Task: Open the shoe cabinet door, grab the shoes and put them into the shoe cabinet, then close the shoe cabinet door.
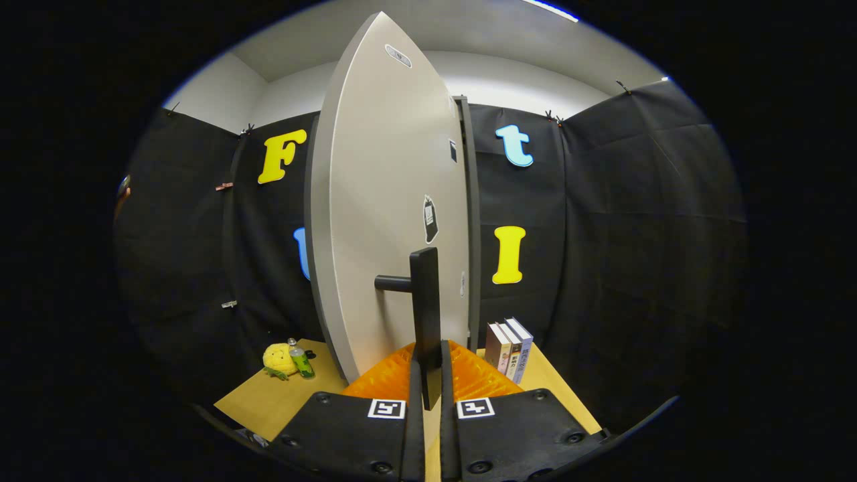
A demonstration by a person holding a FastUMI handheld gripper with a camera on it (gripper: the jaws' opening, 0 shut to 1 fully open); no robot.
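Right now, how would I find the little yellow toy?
Start at the tall grey cabinet door, whose black handle sits between the gripper's closed fingers. Look left of the door, down on the wooden table. The yellow plush toy lies there beside a small green bottle; it is soft and round, unlike the bottle.

My gripper (428, 375): two black blocky finger mounts, each with a square black-and-white marker tag, round screws, ribbed pads.
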